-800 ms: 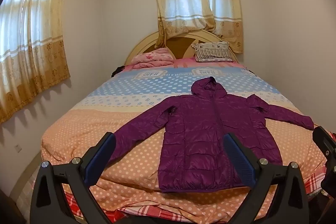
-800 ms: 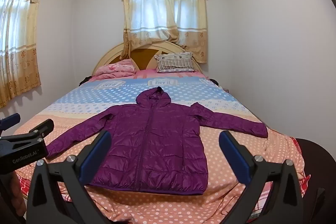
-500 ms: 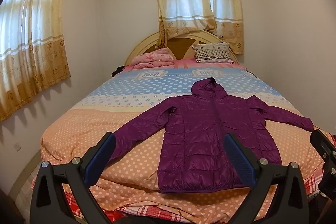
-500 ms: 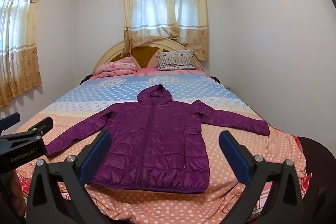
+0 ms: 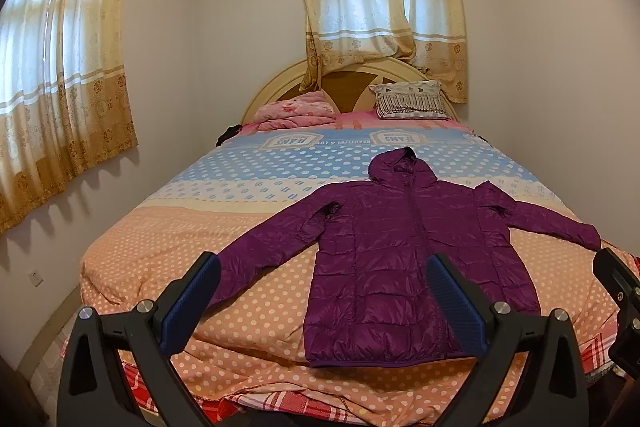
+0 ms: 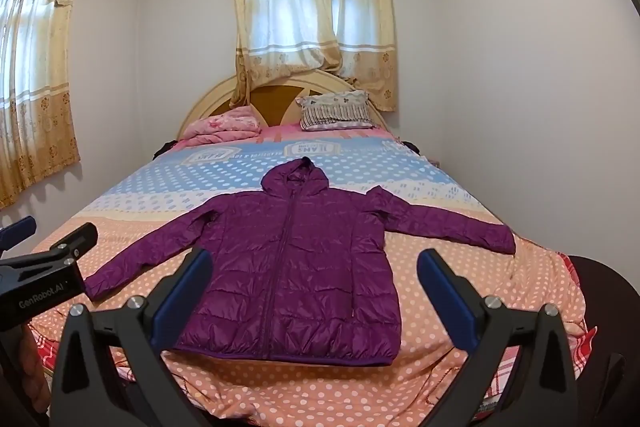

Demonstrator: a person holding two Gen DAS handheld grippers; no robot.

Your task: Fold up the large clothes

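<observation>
A polka-dot bed is seen with a purple hooded jacket spread flat on it, sleeves outstretched. The left gripper and right gripper are held above the near edge, jaws wide apart, nothing gripped.

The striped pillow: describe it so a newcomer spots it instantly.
Start at the arched wooden headboard at the far end of the bed. The striped pillow leans against its right half; the folded pink quilt lies left, but only the pillow is grey-striped.
</observation>
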